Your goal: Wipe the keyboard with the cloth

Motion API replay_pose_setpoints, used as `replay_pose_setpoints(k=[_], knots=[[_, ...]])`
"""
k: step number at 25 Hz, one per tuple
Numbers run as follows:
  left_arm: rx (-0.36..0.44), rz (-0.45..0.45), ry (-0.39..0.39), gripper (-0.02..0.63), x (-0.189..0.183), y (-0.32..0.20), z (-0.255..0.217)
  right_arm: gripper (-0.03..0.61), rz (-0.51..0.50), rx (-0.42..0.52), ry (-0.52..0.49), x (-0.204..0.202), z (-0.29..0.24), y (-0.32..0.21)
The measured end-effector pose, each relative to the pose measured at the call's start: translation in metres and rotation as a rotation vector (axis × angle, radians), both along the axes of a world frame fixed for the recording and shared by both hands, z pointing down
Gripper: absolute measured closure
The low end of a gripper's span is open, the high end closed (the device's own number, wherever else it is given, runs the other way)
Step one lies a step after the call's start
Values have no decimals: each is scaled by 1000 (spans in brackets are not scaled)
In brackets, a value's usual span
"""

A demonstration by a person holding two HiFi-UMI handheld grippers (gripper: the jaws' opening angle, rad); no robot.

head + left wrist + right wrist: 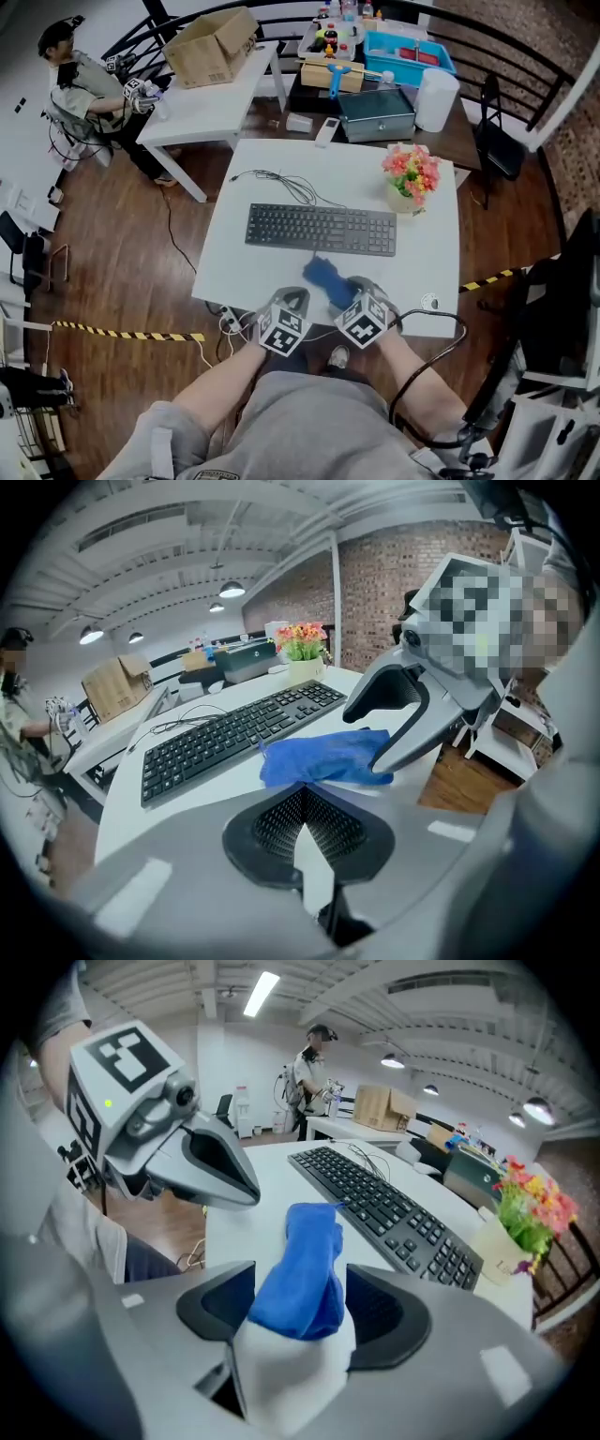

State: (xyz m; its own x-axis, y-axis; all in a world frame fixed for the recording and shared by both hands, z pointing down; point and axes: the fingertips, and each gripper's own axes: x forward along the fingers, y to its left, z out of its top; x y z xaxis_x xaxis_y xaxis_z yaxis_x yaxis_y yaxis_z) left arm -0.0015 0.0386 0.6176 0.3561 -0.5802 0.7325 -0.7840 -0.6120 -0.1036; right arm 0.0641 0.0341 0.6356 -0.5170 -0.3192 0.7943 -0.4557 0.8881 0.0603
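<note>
Just this side of the keyboard (321,229), your left gripper (292,296) has its jaws together, empty. Your right gripper (354,286) has them apart, blue cloth (328,279) between.

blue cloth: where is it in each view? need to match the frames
Head view: blue cloth lower centre, just below the keyboard.
Left gripper view: blue cloth centre, nearer than the keyboard.
Right gripper view: blue cloth bottom centre, keyboard behind it at right.
Shared landmark: the keyboard.
</note>
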Motion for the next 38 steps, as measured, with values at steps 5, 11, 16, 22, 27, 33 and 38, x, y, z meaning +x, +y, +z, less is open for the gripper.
replay_pose_setpoints(k=[5, 11, 16, 22, 27, 33, 38], knots=[[-16, 34, 41, 620, 18, 27, 2, 329, 196, -117, -96, 53, 1, 33], [-62, 95, 82, 620, 20, 64, 19, 462, 406, -298, -122, 84, 36, 101], [-169, 162, 72, 620, 6, 108, 50, 545, 478, -416, -106, 69, 72, 156], [-268, 240, 25, 620, -15, 156, 84, 571, 453, -476, -36, 40, 96, 188], [-266, 234, 28, 620, -27, 156, 86, 571, 453, -471, -30, 30, 97, 186], [-246, 228, 34, 620, -31, 147, 83, 572, 460, -466, -22, 28, 98, 178], [-238, 218, 35, 620, -35, 142, 78, 572, 442, -465, -12, 22, 96, 172]])
